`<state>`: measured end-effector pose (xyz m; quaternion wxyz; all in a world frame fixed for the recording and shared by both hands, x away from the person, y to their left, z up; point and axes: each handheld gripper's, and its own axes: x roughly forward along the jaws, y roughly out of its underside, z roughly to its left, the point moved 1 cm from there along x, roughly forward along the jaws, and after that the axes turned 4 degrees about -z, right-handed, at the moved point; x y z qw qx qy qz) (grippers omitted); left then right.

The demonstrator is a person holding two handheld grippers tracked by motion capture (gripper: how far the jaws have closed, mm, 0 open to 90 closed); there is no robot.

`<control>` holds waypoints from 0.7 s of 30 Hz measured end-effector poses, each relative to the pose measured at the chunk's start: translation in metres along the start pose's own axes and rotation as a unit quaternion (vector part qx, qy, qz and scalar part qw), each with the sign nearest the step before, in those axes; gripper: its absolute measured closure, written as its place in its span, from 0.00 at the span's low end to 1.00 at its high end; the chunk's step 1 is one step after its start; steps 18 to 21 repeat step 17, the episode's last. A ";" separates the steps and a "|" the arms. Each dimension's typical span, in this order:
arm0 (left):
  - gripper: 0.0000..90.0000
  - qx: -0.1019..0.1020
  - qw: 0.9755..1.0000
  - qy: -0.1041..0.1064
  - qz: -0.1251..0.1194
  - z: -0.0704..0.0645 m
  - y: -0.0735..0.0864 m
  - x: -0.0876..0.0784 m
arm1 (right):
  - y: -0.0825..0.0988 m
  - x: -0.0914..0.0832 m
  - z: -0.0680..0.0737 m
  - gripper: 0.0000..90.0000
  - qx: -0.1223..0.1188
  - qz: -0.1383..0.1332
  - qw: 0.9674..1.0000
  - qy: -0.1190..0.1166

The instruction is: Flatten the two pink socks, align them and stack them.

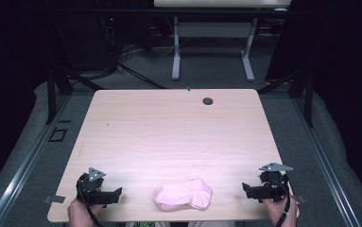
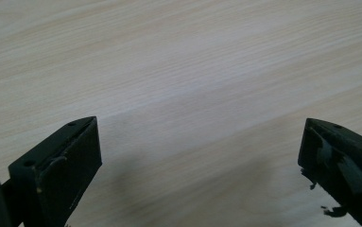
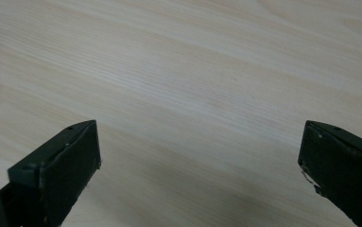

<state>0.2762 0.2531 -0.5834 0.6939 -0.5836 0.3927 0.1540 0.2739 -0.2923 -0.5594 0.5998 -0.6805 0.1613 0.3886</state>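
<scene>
Your soft pink folded cloth bundle (image 1: 183, 194) lies at about six o'clock on the pale wooden table (image 1: 178, 127), close to the near edge, between your two tools and apart from both. Your left gripper (image 1: 114, 195) rests near eight o'clock of the tabletop, its tips aimed toward the bundle; your right gripper (image 1: 247, 190) sits near four o'clock, aimed back at it from the other side. Both claws stand wide with nothing between them: each gripper view looks past its black jaws onto bare wood grain. At the far edge, near one o'clock, there is a small dark round grommet (image 1: 208, 100), well out of your way.

Watch these risks, as I judge them from here:
- The bundle is loose and lumpy, so a pinch on the top layer alone would likely lift one fold and let the rest unroll
- It lies close to the near edge; a sideways nudge from either tool could drag it off the table toward you
- Coming in too low with jaws this wide, you may scrape the wood and push the fabric ahead rather than catch it
- If both tools close from opposite sides unevenly, the cloth may bunch or twist
</scene>
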 end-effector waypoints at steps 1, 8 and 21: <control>0.00 0.000 1.000 0.000 0.000 0.000 0.000 0.000 | 0.000 0.000 0.000 0.00 0.000 0.000 1.000 0.000; 0.00 -0.021 0.999 -0.012 -0.034 0.013 0.009 0.011 | 0.015 0.021 -0.015 0.00 0.011 0.010 0.999 0.033; 0.00 -0.021 0.998 -0.010 -0.050 0.016 0.009 0.014 | 0.024 0.029 -0.024 0.00 0.021 -0.049 0.998 0.033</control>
